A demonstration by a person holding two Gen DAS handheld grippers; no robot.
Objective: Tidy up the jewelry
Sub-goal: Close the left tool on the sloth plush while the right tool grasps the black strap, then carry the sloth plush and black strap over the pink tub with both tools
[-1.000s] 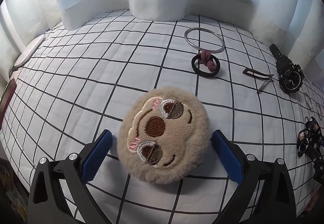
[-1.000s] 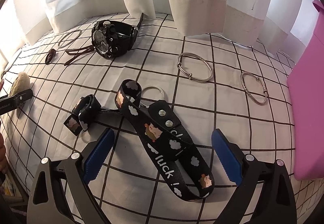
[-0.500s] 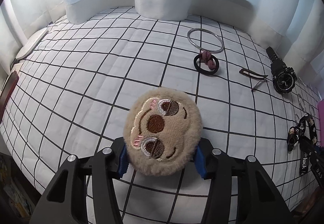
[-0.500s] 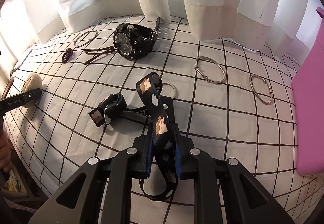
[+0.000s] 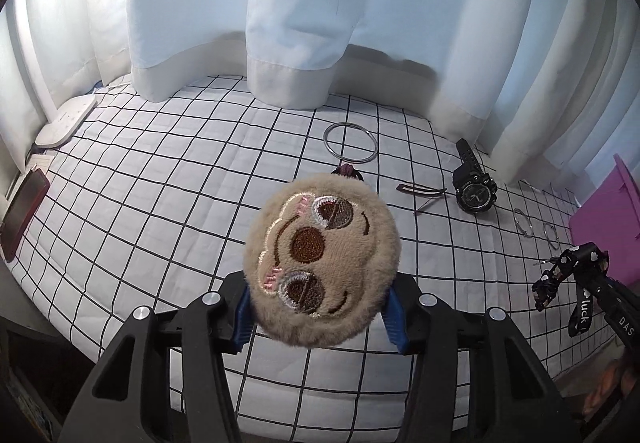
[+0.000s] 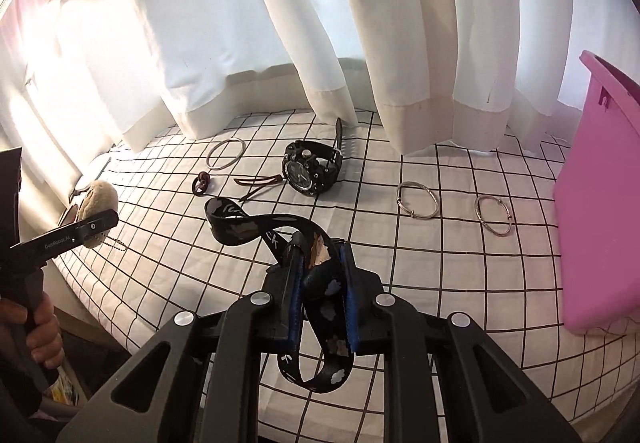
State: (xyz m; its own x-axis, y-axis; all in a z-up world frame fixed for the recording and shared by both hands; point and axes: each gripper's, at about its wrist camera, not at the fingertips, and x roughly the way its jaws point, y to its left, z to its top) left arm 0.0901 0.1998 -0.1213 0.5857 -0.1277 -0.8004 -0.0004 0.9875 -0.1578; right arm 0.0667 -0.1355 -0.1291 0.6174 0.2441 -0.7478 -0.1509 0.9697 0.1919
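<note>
Left wrist view: left gripper (image 5: 318, 313) clamped on a round fuzzy plush (image 5: 322, 263) w/ stitched eyes and nose, blue ribbed pads pressed into its sides, held clear of the grid-check sheet (image 5: 160, 211). Plush hides most of the hair tie (image 5: 348, 171) behind it; only a maroon knot shows. Just beyond the watch (image 5: 474, 185) side of that: thin metal bangle (image 5: 351, 143), flat on sheet left of watch. Hair clip (image 5: 424, 193) lies between tie and watch, thin, brown. Two small rings right of watch are too small to make out here. Pink bin (image 5: 600, 227) cut off at frame edge.

Right wrist view: right gripper (image 6: 322, 293) shut tight on a black lanyard (image 6: 256, 227), printed fabric strap, looped and twisted, lifted off sheet in front of watch (image 6: 310, 167); lettering partly folded, unreadable. Clasped wire bracelets (image 6: 416, 201) and (image 6: 494, 215) right of watch, apart from each other. Bin (image 6: 600, 203) further right, smooth plastic, cropped. Far left of watch, plush (image 6: 98, 199) seen edge-on w/ a ball chain dangling. Hand (image 6: 36, 331) on left grip handle, partly cut off. Curtain (image 6: 280, 23) hems rest on sheet behind watch.
</note>
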